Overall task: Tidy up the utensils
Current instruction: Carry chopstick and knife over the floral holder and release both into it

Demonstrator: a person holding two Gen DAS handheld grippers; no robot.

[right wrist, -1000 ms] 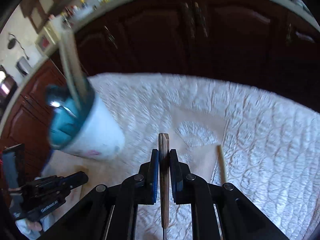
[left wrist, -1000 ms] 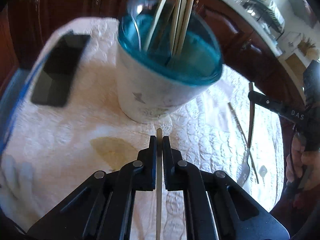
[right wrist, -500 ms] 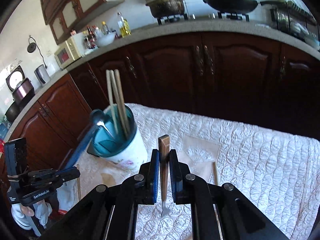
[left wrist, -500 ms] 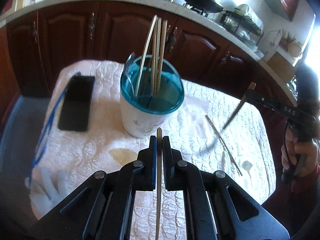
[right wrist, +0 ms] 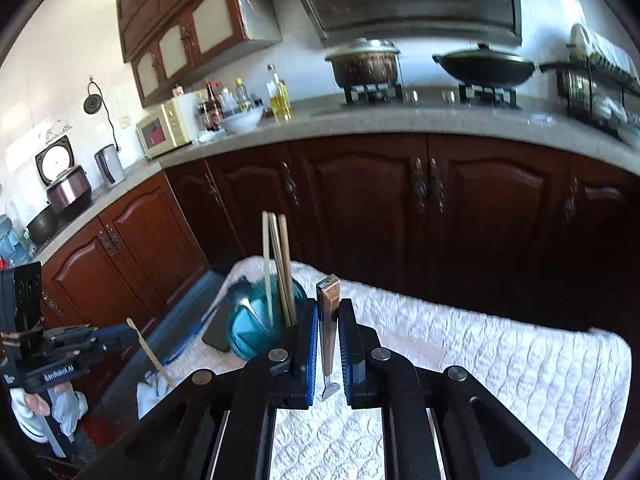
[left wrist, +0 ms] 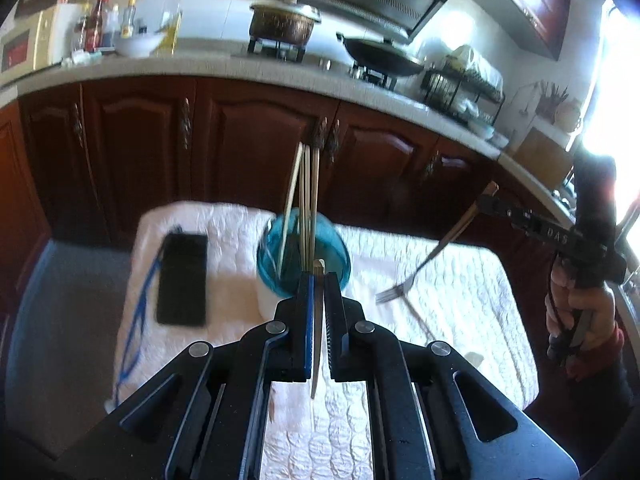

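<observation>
Two hand-held grippers hang above a table covered by a white quilted cloth (left wrist: 460,280), each clenched on one utensil. The left gripper (left wrist: 317,280) pinches a single pale chopstick (left wrist: 316,344), whose lower end shows between the jaws over the near edge of the table. The right gripper (right wrist: 328,312) clamps one fork (left wrist: 420,268) by its wood-toned handle (right wrist: 328,320); from the left camera the tines hang over the right half of the cloth, clear of it, while in the right camera only a bit of metal shows below the jaws. Near the middle of the table stands one white cup with a teal rim (left wrist: 304,256), and three chopsticks (left wrist: 306,200) lean upright inside it; a spoon bowl (right wrist: 246,304) seems to glint within, though blur makes that uncertain. One black phone (left wrist: 182,280) lies flat towards the left edge, with a blue cord (left wrist: 140,312) trailing beside it. The right gripper's side reads "DAS" (left wrist: 556,236), cut short by the angle; the left one reads "GenRobot.AI" (right wrist: 58,374). One thin stick (left wrist: 420,320) lies on the cloth under the fork, hard to identify. A bare hand (left wrist: 580,312) holds the right tool, a white-gloved hand (right wrist: 44,412) the left.
</observation>
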